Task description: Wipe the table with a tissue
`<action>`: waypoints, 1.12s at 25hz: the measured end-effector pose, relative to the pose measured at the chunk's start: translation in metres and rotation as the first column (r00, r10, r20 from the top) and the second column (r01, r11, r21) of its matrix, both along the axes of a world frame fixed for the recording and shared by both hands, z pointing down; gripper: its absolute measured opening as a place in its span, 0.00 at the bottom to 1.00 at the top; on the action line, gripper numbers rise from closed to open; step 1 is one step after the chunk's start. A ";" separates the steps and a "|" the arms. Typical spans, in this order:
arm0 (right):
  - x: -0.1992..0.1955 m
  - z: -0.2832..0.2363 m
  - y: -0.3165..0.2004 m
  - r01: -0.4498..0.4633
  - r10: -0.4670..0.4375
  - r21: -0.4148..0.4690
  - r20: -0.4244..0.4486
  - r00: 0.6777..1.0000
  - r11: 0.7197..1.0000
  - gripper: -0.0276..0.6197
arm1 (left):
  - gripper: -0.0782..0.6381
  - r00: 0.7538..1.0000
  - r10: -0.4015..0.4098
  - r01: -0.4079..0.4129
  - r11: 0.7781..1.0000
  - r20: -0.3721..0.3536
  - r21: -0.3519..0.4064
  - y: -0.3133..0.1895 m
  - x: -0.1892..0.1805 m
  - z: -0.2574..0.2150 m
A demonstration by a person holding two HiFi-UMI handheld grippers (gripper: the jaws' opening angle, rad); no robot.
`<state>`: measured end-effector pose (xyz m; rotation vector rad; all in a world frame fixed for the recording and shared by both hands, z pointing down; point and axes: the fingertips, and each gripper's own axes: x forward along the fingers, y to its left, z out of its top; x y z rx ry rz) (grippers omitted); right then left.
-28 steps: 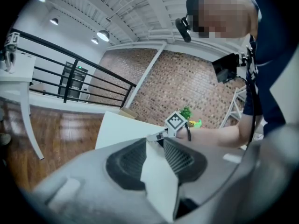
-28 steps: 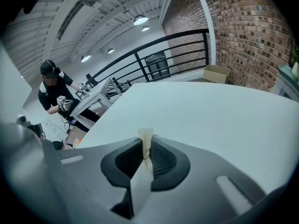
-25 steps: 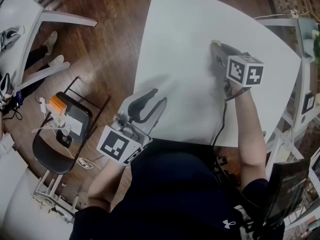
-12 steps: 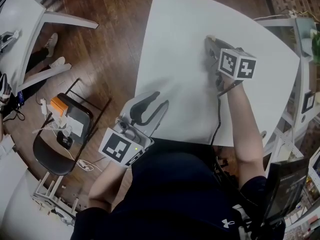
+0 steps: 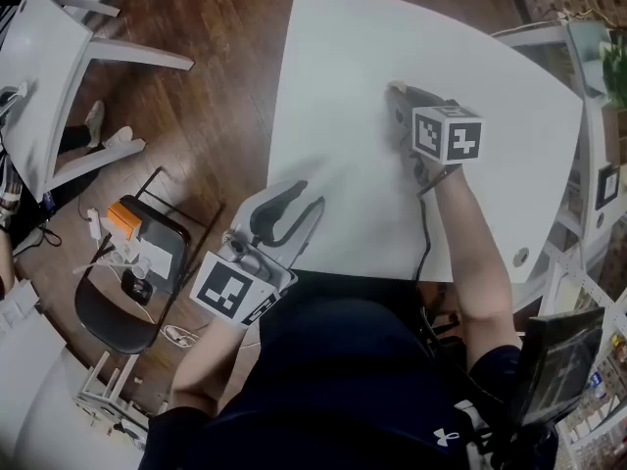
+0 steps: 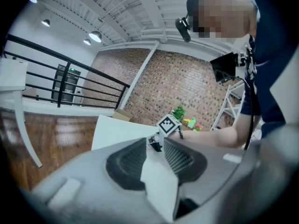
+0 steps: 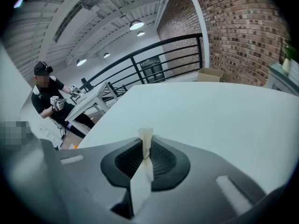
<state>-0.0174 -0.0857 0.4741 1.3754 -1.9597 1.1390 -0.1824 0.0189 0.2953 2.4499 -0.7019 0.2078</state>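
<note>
The white table (image 5: 343, 76) fills the middle of the head view. My right gripper (image 5: 397, 96) rests low on it, right of centre, shut on a small crumpled whitish tissue (image 5: 395, 88) that touches the tabletop. In the right gripper view the tissue (image 7: 145, 146) stands pinched between the closed pads of that gripper (image 7: 145, 143), with bare tabletop (image 7: 219, 115) beyond. My left gripper (image 5: 310, 194) hovers at the table's near left edge, open, holding nothing. In the left gripper view its jaws (image 6: 153, 143) stand apart and the right gripper's marker cube (image 6: 168, 124) shows beyond them.
A black chair (image 5: 122, 297) with small items on its seat stands on the wood floor to the left. Another white table (image 5: 49, 86) is at the far left, metal shelving (image 5: 593, 174) at the right. A second person (image 7: 46, 101) stands far off.
The right gripper has slid leftward across the table with the tissue in it. The left gripper has stayed about where it was, still open.
</note>
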 end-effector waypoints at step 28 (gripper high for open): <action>0.243 -0.133 0.135 -0.407 0.367 0.201 0.209 0.906 0.891 0.09 | 0.27 0.967 0.255 -0.256 0.963 0.018 0.083 0.088 0.199 -0.056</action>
